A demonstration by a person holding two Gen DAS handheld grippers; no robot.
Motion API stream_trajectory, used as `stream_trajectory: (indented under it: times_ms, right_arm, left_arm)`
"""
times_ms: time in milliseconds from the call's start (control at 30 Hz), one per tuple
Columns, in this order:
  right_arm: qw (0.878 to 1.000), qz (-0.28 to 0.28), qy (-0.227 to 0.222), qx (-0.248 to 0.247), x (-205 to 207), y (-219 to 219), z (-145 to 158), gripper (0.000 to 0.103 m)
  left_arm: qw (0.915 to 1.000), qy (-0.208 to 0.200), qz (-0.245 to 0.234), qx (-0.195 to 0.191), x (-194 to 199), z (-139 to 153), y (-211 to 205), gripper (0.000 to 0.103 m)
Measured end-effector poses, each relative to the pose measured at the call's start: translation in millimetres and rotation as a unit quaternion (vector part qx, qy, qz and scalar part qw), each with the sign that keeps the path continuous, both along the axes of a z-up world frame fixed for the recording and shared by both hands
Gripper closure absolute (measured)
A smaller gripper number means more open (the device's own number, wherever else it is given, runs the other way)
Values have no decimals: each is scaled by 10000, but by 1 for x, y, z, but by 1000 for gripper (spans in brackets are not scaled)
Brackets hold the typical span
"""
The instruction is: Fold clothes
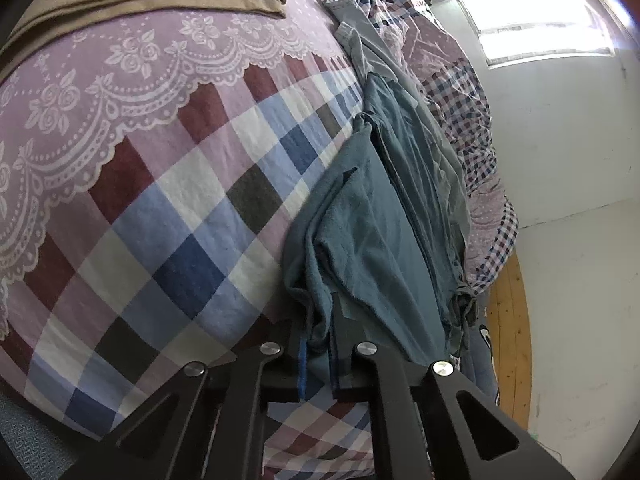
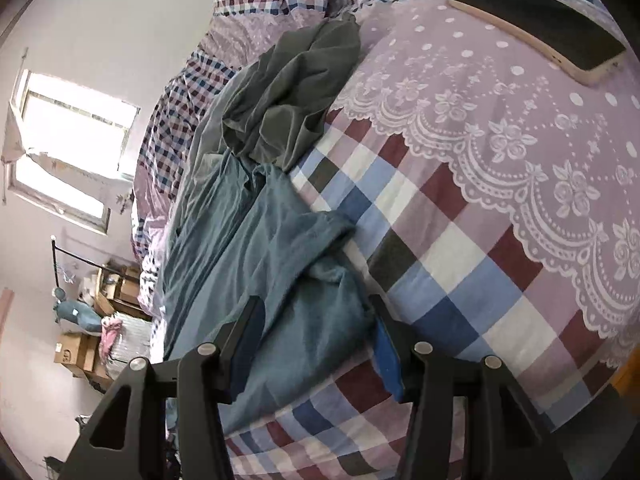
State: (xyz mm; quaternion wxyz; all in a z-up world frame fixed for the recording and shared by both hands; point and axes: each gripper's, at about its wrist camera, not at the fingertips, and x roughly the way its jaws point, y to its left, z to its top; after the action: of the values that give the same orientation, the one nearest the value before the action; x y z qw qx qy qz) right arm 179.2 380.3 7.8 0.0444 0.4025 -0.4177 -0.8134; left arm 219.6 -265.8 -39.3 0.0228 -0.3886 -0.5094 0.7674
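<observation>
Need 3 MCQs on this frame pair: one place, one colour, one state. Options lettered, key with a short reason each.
1. Where does the phone lie?
A. on the bedspread
B. on the floor
C. on the windowsill

2. What colour is the garment at the left tool?
A. red
B. teal
C. white

3. How is the right tool?
A. shut on the cloth
B. open, fingers either side of the cloth
C. out of view

Key: A, it rests on the lilac dotted cover; B, blue-green fabric is pinched there; B, a wide gap shows between its fingers.
</observation>
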Motion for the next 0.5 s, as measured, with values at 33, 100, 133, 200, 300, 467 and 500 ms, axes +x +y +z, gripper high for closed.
stream_trajectory:
  times_ms: [33,100,133,200,300,467,500]
  right_arm:
    - [9999,29,-14,101,-2,-2,1,49]
    - [9992,47,-100,379,-4,-5,1,66]
    - [9985,48,-154,532,-4,-6,1,73]
    - [9977,19,-241,634,-2,-5,0,100]
    - [9971,-41,-170,739,6,-3,6,100]
    - [9944,-24,200,1040,22,-11,33,101]
    - [9939,-30,267,1065,26,-12,38,101]
  left_arm:
    - [10000,28,9,8,1,1,-1,98]
    - [10000,85,27,-18,2,3,-2,98]
    - [9999,107,16,-26,3,4,-2,99]
    - [9999,140,21,-48,5,7,-3,99]
    - [9996,253,59,-74,11,12,-6,100]
    - [9981,596,74,-119,24,29,-7,101]
    - [9979,627,80,-104,27,31,-8,101]
